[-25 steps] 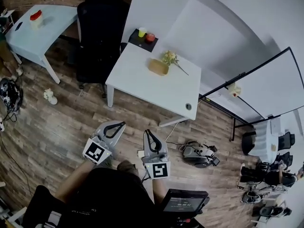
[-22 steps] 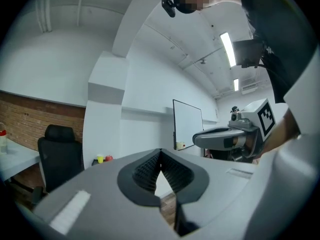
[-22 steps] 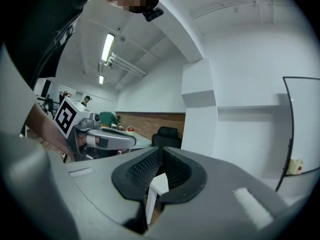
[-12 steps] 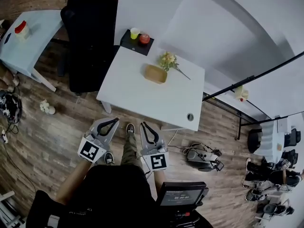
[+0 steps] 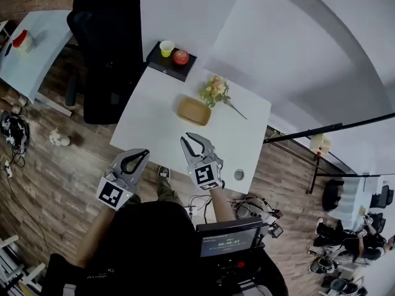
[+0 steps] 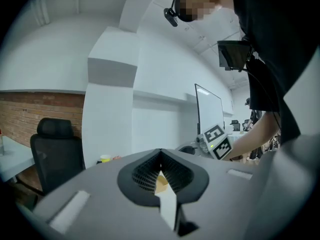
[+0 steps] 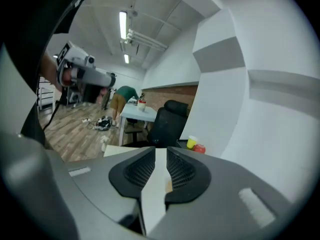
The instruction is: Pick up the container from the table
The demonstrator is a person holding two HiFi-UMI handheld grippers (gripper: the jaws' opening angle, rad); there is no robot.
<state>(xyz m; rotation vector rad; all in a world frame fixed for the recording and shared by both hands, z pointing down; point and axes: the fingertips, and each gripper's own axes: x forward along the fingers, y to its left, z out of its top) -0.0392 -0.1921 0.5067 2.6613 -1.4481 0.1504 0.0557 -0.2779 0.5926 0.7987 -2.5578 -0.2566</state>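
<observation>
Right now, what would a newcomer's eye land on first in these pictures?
The right gripper reaches over the near edge of the white table, jaws opening with nothing between them; the left gripper hangs shut just short of it. Just beyond lies the tan container, flowers beside it, with a yellow cup and a red round object on a black tray at the far corner.

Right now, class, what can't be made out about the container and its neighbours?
Container: in both gripper views only a tan sliver shows; the left gripper's shut fingers and the right gripper's opening, empty fingers hide the rest.
Red object, head view: too small to identify.
</observation>
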